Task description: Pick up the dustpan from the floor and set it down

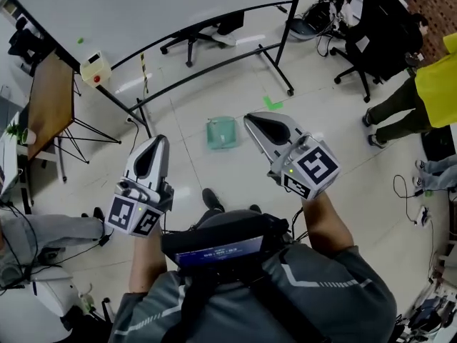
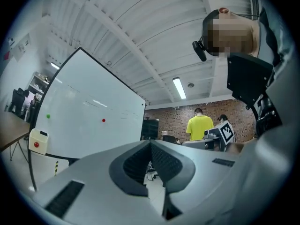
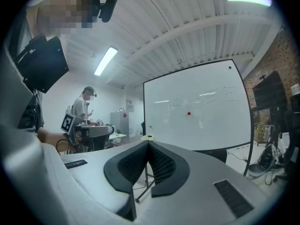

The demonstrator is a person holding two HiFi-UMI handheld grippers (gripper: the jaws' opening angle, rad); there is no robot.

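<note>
Left gripper (image 1: pixel 158 141) and right gripper (image 1: pixel 250 118) were pinched closed and empty, held level, likely since the green dustpan (image 1: pixel 222 132) on the floor (image 1: pixel 335 141) beyond wasn't reached yet.

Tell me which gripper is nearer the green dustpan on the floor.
Right. The right gripper shows just right of the dustpan in the head view; the left gripper sits farther off to its left. Both are held up in the air, shut and empty.
</note>
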